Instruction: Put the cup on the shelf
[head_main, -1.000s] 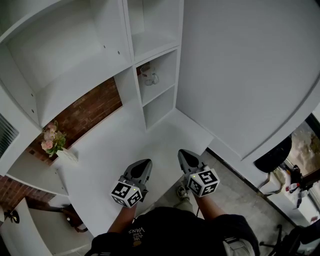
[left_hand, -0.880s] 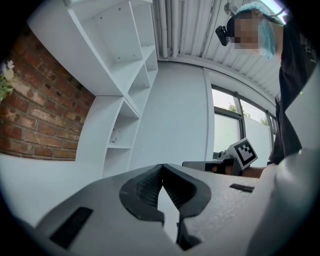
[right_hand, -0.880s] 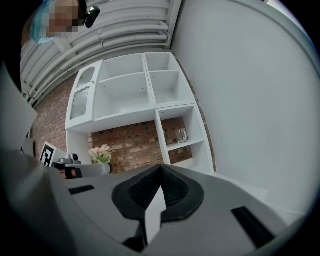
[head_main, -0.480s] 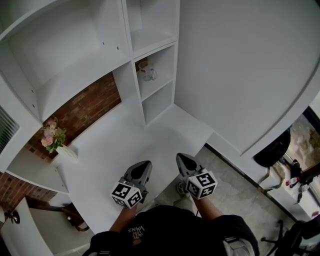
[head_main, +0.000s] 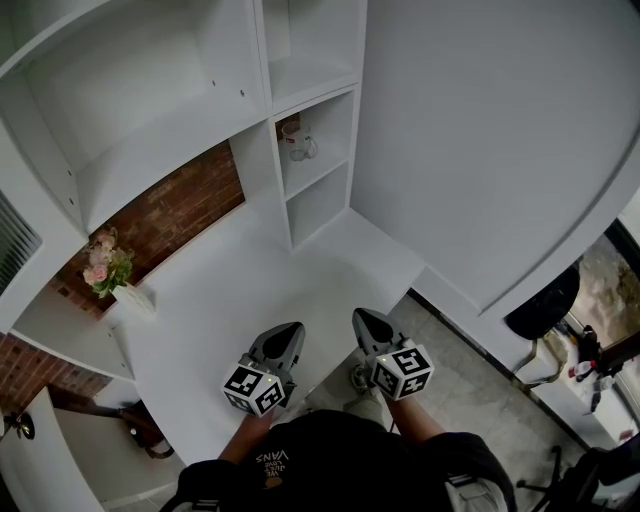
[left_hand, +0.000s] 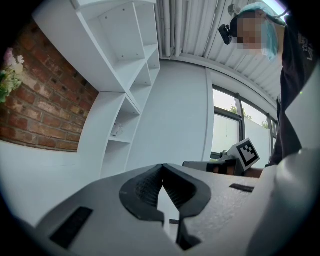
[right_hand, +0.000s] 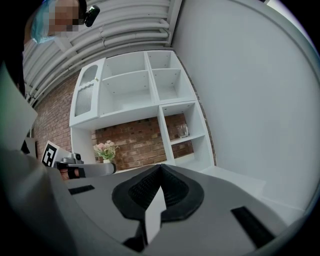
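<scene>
A clear glass cup (head_main: 297, 142) stands in a small middle cubby of the white shelf unit (head_main: 262, 100); it also shows far off as the cup (left_hand: 116, 129) and the cup (right_hand: 183, 131). My left gripper (head_main: 285, 338) and right gripper (head_main: 368, 325) hover side by side over the near edge of the white desk (head_main: 250, 290), far from the cup. Both are shut and hold nothing. The left gripper (left_hand: 162, 166) shows its jaws meeting at the tips, as does the right gripper (right_hand: 160, 166).
A vase of pink flowers (head_main: 108, 270) sits at the desk's left end against the brick wall (head_main: 170, 215). A big white panel (head_main: 480, 140) rises at the right. A dark chair (head_main: 545, 305) and grey floor lie beyond the desk's right edge.
The head view has shifted slightly. Both grippers stay shut and almost still near the desk's edge; the right one has drawn back a little.
</scene>
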